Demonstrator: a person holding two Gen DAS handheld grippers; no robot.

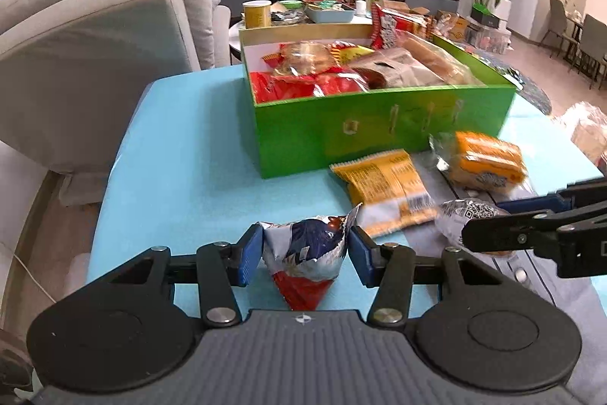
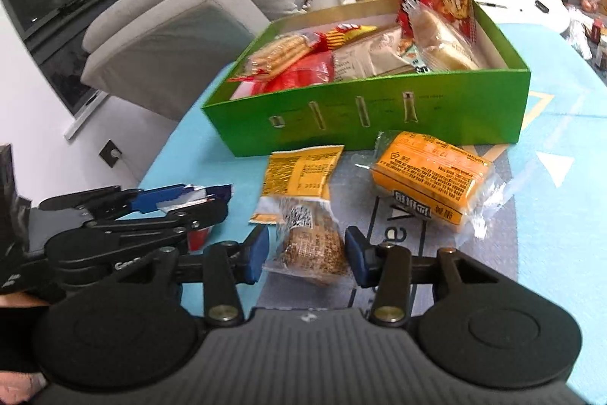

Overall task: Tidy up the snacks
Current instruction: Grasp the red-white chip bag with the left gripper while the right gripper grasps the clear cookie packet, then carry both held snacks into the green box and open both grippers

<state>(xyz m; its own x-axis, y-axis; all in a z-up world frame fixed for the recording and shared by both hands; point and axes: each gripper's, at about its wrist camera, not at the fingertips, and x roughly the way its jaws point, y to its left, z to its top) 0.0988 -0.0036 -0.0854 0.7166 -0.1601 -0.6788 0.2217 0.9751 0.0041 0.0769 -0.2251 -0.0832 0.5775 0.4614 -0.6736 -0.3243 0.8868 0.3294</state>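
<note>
A crinkled blue, silver and red snack packet point(image 1: 305, 249) is clamped between the blue pads of the left gripper point(image 1: 305, 251), the jaws set narrow and pressed against both sides of the wrapper, with the red lower part of the packet hanging beneath them. It is held over the turquoise-covered table point(image 1: 182, 158), near the table's front edge and well short of the green box point(image 1: 379, 128).

The right gripper point(image 2: 306, 251) is seen with its jaws spread wide around a brown seeded snack in clear wrap point(image 2: 311, 245), which lies on the table's grey centre panel; whether the pads touch the wrapper cannot be told, though a gap shows at each side.

Just beyond that snack, a flat yellow packet point(image 2: 299, 177) lies with its near end touching it, and beside this, toward the right, a bulkier orange pack in clear film point(image 2: 432, 177) is laid. Both rest just in front of the box's front wall.

The green box stands farther back, toward the table's far edge, and is filled with packets: red wrappers at the left, a stack of biscuits in clear wrap point(image 2: 280, 54), bread-like items at the right, and a tall red bag point(image 2: 436, 2) propped in the far right corner.

A grey sofa point(image 1: 95, 44) is seen beyond the table's left edge
</note>
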